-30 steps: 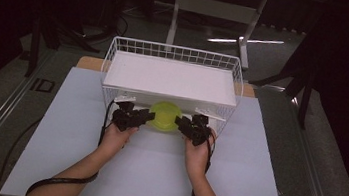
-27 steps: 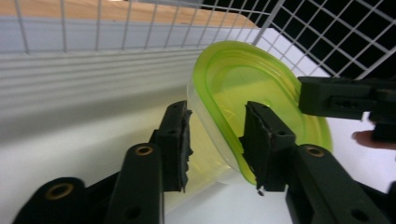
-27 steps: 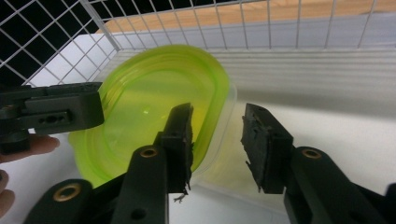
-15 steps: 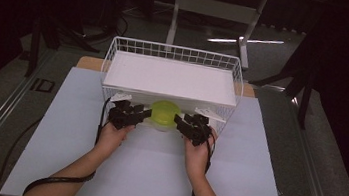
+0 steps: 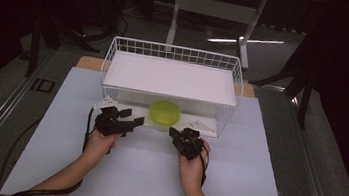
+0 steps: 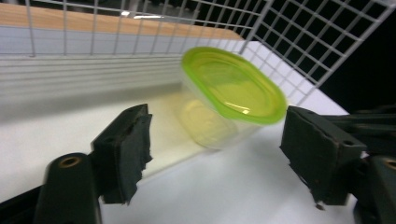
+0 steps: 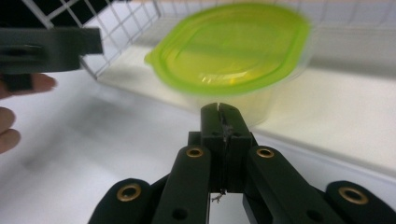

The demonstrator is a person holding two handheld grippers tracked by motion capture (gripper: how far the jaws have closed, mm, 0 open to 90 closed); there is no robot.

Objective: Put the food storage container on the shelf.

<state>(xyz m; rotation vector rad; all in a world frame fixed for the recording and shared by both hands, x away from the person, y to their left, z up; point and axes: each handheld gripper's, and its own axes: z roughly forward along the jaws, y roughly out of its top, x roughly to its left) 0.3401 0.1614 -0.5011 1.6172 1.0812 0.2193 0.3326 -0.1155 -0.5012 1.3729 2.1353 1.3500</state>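
A clear tub with a lime-green lid (image 5: pixel 164 113) stands on the white base at the open front of a white wire basket (image 5: pixel 175 53). My left gripper (image 5: pixel 132 116) is just left of the tub. Its jaws have just been opening and stand apart with nothing between them. In the left gripper view the tub (image 6: pixel 233 88) lies beyond the left gripper (image 6: pixel 217 140). My right gripper (image 5: pixel 178 133) is a little in front of the tub, to its right. Its jaws have just closed and hold nothing. In the right gripper view, the right gripper (image 7: pixel 219 109) points at the tub (image 7: pixel 233 51).
The basket carries a flat white shelf (image 5: pixel 172 77) over the tub, with wire walls at both sides and the back. A pale mat (image 5: pixel 153 176) covers the table around both hands. Black cables trail from the grippers toward the near edge.
Both grippers have drawn back from the tub's sides toward the person. The left jaws have spread apart and the right jaws have come together. The tub has stayed in place.
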